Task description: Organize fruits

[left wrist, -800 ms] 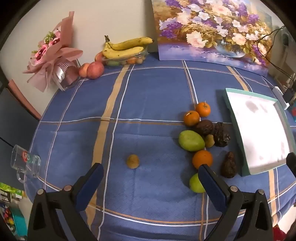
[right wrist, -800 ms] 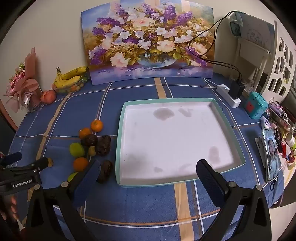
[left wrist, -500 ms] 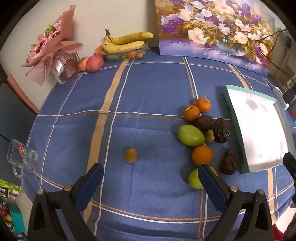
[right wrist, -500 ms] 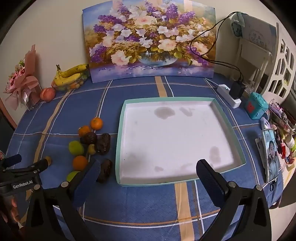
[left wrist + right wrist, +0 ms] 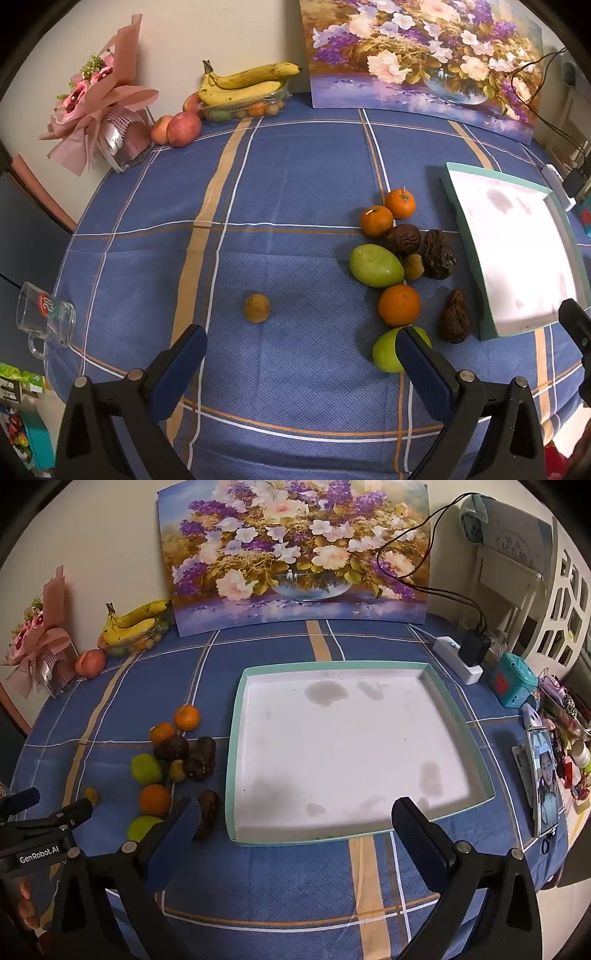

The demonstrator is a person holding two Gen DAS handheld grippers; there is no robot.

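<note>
Both grippers hang over the table's near edge, left gripper (image 5: 301, 363) and right gripper (image 5: 295, 834) spread wide, nothing between the jaws. Loose fruit pile (image 5: 400, 264) lies just beside the empty tray (image 5: 236, 738), on its left side. Oranges (image 5: 399, 304) look firm, likely to roll: grip across the middle. Dark wrinkled fruits (image 5: 439, 254) look soft: pinch lightly.

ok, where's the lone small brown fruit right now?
In the left wrist view the small brown fruit sits alone on the blue tablecloth, left of the fruit cluster, nearest the green mango.
</note>
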